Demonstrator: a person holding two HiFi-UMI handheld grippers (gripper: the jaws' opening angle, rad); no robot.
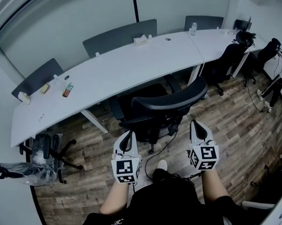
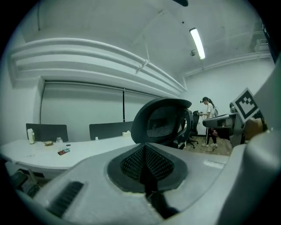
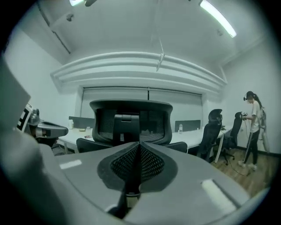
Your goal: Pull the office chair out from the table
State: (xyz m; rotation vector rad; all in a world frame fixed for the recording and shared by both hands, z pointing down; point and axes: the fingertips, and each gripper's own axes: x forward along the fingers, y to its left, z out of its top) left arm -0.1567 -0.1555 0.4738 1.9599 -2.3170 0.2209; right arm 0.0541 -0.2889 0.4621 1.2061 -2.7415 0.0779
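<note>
The black mesh-backed office chair (image 1: 164, 106) stands on the wood floor just off the long white table (image 1: 114, 72), its back toward me. My left gripper (image 1: 127, 133) hangs short of the chair's left side, jaws shut with nothing between them. My right gripper (image 1: 199, 123) is level with it near the chair's right side, also shut and empty. Neither touches the chair. In the left gripper view the chair back (image 2: 160, 121) rises beyond the closed left gripper (image 2: 145, 160). In the right gripper view the chair (image 3: 131, 121) faces the closed right gripper (image 3: 139, 158) squarely.
More black chairs (image 1: 228, 57) stand at the table's right end, and another chair (image 1: 47, 150) sits at the left end. A person (image 1: 278, 84) stands at the far right. A bottle (image 1: 193, 27), a tissue box (image 1: 141, 39) and small items (image 1: 67, 89) lie on the table.
</note>
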